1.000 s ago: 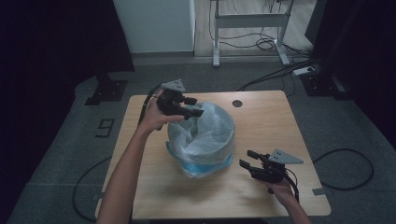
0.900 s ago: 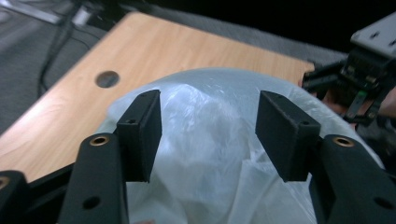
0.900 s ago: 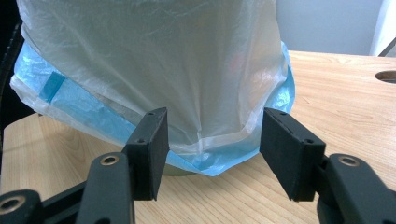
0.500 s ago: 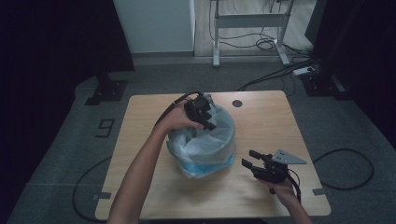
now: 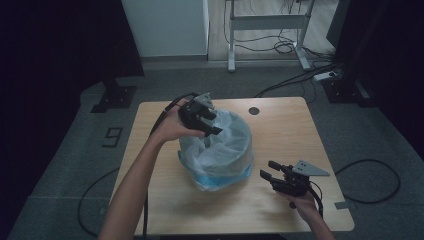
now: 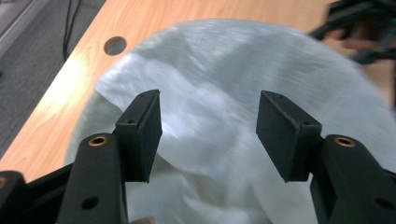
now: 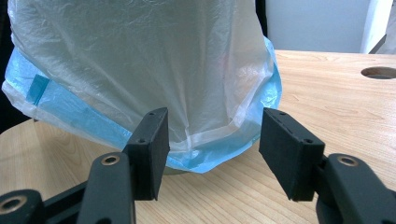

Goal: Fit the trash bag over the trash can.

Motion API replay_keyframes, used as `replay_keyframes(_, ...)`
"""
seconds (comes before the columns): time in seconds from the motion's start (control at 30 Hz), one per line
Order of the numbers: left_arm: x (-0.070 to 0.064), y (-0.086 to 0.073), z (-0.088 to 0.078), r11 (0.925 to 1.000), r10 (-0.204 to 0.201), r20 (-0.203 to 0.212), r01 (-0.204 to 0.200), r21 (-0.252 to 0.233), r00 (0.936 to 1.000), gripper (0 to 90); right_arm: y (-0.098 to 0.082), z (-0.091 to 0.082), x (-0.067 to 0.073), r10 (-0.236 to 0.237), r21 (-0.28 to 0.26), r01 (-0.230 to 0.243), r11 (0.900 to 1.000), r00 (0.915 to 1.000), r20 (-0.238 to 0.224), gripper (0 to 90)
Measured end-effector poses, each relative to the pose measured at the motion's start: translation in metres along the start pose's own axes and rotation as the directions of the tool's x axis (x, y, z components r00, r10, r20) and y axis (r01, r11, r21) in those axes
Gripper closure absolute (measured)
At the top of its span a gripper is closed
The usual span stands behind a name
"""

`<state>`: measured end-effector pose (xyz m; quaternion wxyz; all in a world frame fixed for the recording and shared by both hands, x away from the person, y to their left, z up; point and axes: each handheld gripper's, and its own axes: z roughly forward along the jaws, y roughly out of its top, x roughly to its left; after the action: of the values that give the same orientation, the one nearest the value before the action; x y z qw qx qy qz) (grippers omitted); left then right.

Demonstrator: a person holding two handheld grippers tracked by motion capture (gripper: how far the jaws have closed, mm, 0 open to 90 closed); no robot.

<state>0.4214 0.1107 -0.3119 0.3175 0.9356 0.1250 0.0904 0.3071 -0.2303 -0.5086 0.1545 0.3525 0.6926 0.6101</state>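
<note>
Thin, translucent plastic is the weak point: the bin liner (image 5: pixel 216 150), white with a blue hem, drapes loosely over a small bin that stands mid-surface on the wooden surface (image 5: pixel 285 130), and its film looks easy to snag or tear.

At the left, the left gripper (image 5: pixel 204 120) hovers over the bin's far-left rim, hand wrapped around its body, forearm reaching in from the bottom edge, nose tipped down into the opening. Its fingers (image 6: pixel 140 133) are spread, with crumpled liner between and below them, nothing pinched. If they close too deep, they may gather several folds and drag the liner off the rim, or tip the light bin.

At the right, the right gripper (image 5: pixel 278 178) rests low near the bin's base, held level and aimed at the hem. Its fingers (image 7: pixel 150 149) are also spread and empty; a push forward could shove the bin sideways.
</note>
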Motion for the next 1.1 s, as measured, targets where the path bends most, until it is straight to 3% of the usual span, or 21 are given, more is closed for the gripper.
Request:
replay_keyframes(0.1, -0.015, -0.015, -0.007, 0.9999, 0.001, 0.021, -0.001, 0.017, 0.9998, 40.3, 0.0, 0.0, 0.002, -0.004, 0.002, 0.004, 1.0, 1.0, -0.003, 41.6)
replay_keyframes(0.23, -0.026, -0.032, -0.007, 0.9989, -0.019, 0.043, 0.017, 0.043, 0.9989, 42.6, 0.0, 0.002, 0.004, -0.01, 0.01, 0.01, 1.0, 0.9999, -0.003, 41.5)
replay_keyframes(0.5, -0.022, -0.039, 0.011, 0.9873, -0.084, 0.119, 0.066, 0.145, 0.9893, 52.7, -0.002, 0.005, 0.006, -0.013, 0.027, 0.013, 1.0, 0.9999, -0.002, 41.3)
replay_keyframes(0.57, -0.021, -0.038, 0.019, 0.9799, -0.098, 0.122, 0.074, 0.185, 0.9876, 52.7, -0.003, 0.005, 0.004, -0.01, 0.03, 0.01, 1.0, 0.9999, 0.002, 41.3)
replay_keyframes(0.63, -0.022, -0.038, 0.024, 0.9779, -0.097, 0.124, 0.072, 0.196, 0.9874, 50.9, -0.003, 0.004, 0.003, -0.008, 0.03, 0.007, 1.0, 1.0, 0.007, 41.3)
replay_keyframes(0.73, -0.024, -0.04, 0.02, 0.9852, -0.098, 0.084, 0.085, 0.149, 0.9917, 44.5, -0.003, 0.002, 0.001, 0.0, 0.027, 0.0, 1.0, 0.9999, 0.014, 41.1)
replay_keyframes(0.8, -0.025, -0.044, 0.01, 0.9912, -0.106, 0.045, 0.102, 0.084, 0.9933, 38.6, -0.003, 0.001, 0.0, 0.0, 0.023, -0.001, 1.0, 0.9999, 0.016, 40.8)
replay_keyframes(0.87, -0.027, -0.049, -0.005, 0.9924, -0.123, 0.003, 0.123, 0.003, 0.9924, 34.7, -0.002, 0.001, 0.001, 0.001, 0.019, -0.002, 1.0, 0.9998, 0.019, 40.2)
replay_keyframes(1.0, -0.035, -0.064, -0.035, 0.979, -0.162, -0.074, 0.151, -0.137, 0.984, 31.8, -0.001, 0.0, 0.002, -0.004, 0.014, 0.004, 1.0, 0.9996, 0.028, 39.0)
replay_keyframes(1.1, -0.045, -0.08, -0.054, 0.9632, -0.194, -0.118, 0.167, -0.211, 0.9738, 30.8, -0.001, -0.001, 0.003, -0.008, 0.014, 0.008, 1.0, 0.9994, 0.033, 38.4)
